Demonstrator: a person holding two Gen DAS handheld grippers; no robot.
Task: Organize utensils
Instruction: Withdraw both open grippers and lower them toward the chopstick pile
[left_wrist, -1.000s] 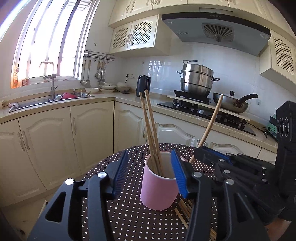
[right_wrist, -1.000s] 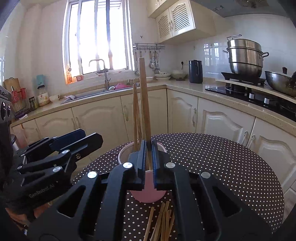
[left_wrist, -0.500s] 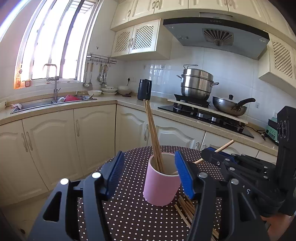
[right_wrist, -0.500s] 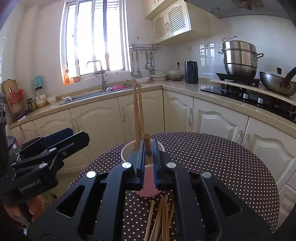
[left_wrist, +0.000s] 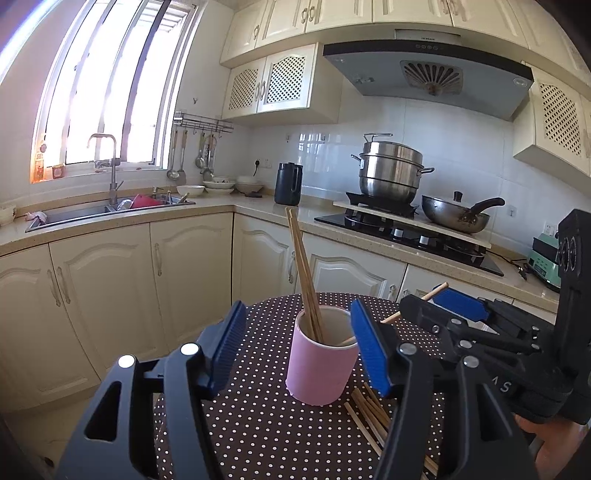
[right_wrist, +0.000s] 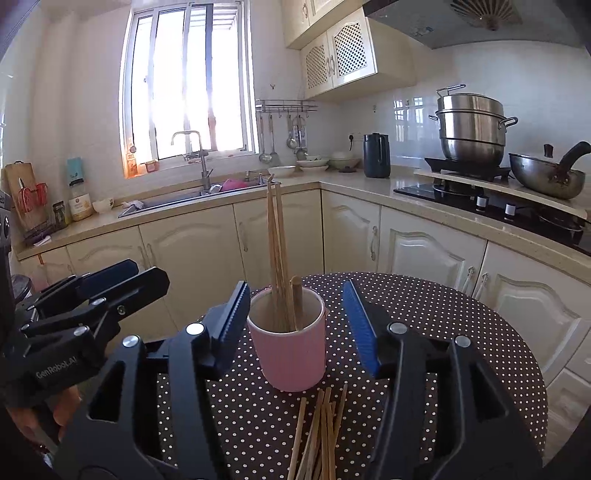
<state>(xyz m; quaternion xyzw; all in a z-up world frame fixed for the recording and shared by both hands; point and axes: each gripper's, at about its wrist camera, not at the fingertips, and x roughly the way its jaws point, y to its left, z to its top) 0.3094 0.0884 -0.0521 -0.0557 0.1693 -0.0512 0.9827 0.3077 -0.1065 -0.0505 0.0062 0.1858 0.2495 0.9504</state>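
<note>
A pink cup (left_wrist: 320, 369) stands on the dotted round table (left_wrist: 258, 435) and holds upright wooden chopsticks (left_wrist: 304, 277). One more chopstick (left_wrist: 413, 304) leans in it toward the right. The cup also shows in the right wrist view (right_wrist: 293, 354), with the chopsticks (right_wrist: 277, 251) in it. Loose chopsticks (right_wrist: 321, 432) lie on the table just in front of the cup. My left gripper (left_wrist: 299, 354) is open and empty, jaws either side of the cup. My right gripper (right_wrist: 295, 328) is open and empty, also straddling the cup; it shows in the left wrist view (left_wrist: 461, 317) too.
The table has a dark cloth with white dots (right_wrist: 461, 332). Behind it run cream kitchen cabinets (left_wrist: 110, 295), a sink (left_wrist: 92, 212), a black kettle (left_wrist: 288, 184), and a stove with a steel pot (left_wrist: 391, 170) and a wok (left_wrist: 458, 216).
My right gripper was shut on a chopstick above the cup; it lowered it in and has opened. The chopstick now rests in the cup. The left gripper stayed open.
</note>
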